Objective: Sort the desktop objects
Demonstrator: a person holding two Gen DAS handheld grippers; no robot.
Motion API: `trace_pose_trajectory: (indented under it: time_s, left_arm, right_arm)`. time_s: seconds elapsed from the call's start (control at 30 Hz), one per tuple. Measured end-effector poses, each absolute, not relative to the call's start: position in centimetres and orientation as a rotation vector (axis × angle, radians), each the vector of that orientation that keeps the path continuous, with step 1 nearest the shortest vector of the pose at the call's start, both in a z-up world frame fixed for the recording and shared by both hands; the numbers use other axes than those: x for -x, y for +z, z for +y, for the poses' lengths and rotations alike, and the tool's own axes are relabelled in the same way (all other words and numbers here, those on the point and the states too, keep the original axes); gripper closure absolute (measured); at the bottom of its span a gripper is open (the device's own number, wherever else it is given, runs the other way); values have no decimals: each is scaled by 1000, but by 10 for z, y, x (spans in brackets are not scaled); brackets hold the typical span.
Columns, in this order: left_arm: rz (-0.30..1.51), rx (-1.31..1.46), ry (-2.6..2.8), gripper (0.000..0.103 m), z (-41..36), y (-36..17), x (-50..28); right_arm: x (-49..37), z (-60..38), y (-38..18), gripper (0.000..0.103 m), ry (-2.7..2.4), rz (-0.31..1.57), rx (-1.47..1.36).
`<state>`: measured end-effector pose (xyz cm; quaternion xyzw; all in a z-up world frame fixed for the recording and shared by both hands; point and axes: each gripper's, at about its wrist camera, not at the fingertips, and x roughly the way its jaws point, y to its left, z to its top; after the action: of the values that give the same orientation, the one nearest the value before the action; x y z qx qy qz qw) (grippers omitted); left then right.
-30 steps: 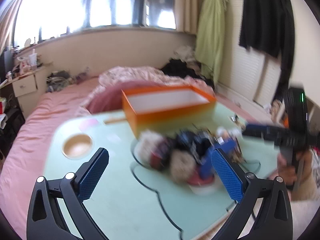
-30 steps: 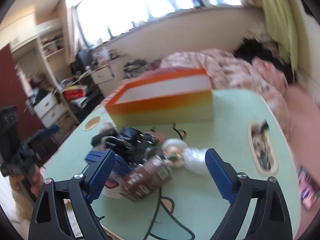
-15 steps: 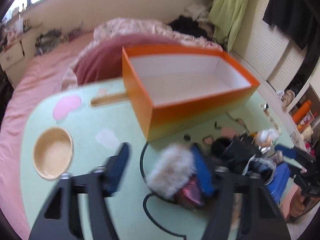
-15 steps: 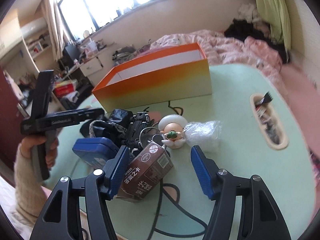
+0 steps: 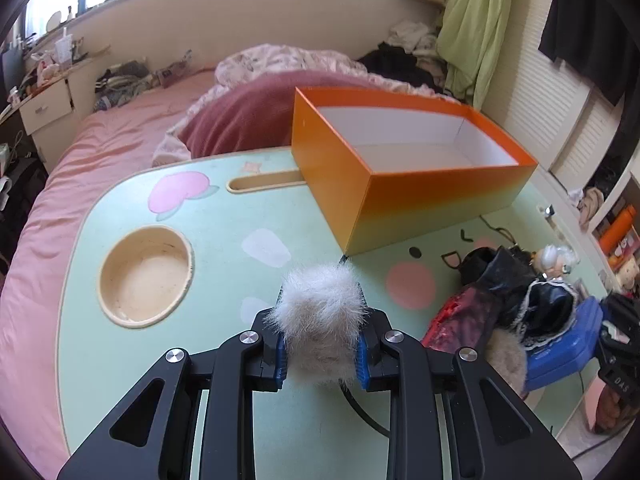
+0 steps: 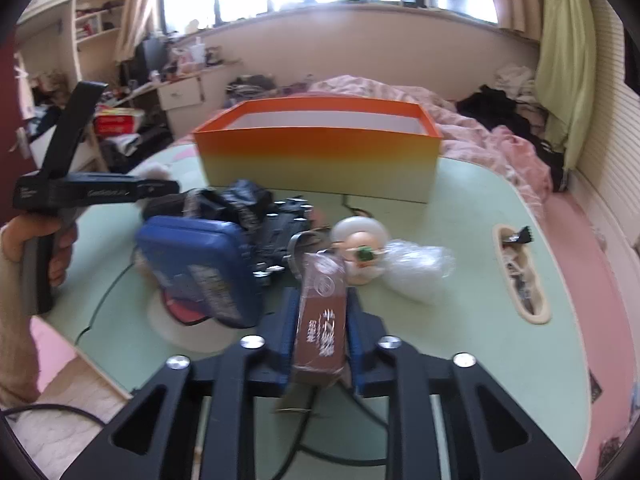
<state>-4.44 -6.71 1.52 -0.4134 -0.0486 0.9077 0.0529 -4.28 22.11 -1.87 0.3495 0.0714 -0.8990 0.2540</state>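
Note:
My left gripper (image 5: 320, 354) is shut on a white fluffy pom-pom (image 5: 320, 320) above the green table (image 5: 224, 240). My right gripper (image 6: 318, 336) is shut on a brown drink carton (image 6: 322, 320), held upright. An open, empty orange box (image 5: 404, 184) stands at the back of the table; it also shows in the right wrist view (image 6: 320, 160). The pile of loose objects holds a blue case (image 6: 196, 268), black items (image 6: 256, 216), a small white-haired doll head (image 6: 362, 248) and a clear plastic wrap (image 6: 416, 268).
A round cup recess (image 5: 146, 276) and a slot (image 5: 264, 181) are sunk in the table's left part. A side slot (image 6: 518, 272) holds small bits. A black cable (image 6: 320, 432) runs under my right gripper. A bed (image 5: 100, 148) lies behind the table.
Both grippers have closed: the left on the pom-pom, the right on the brown carton, which now stands upright between the fingers. The left gripper has lifted the pom-pom away from the pile.

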Motion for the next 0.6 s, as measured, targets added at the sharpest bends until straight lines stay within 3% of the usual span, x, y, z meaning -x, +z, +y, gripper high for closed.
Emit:
trace_pose_trajectory:
  time_s: [0.27, 0.6]
  left_arm:
    - [-308, 1072, 2726, 77, -73, 38, 14]
    - [-282, 913, 2675, 77, -40, 84, 13]
  right_arm:
    - [47, 233, -16, 85, -2403, 47, -914]
    - [52, 248, 39, 85, -2405, -102, -751]
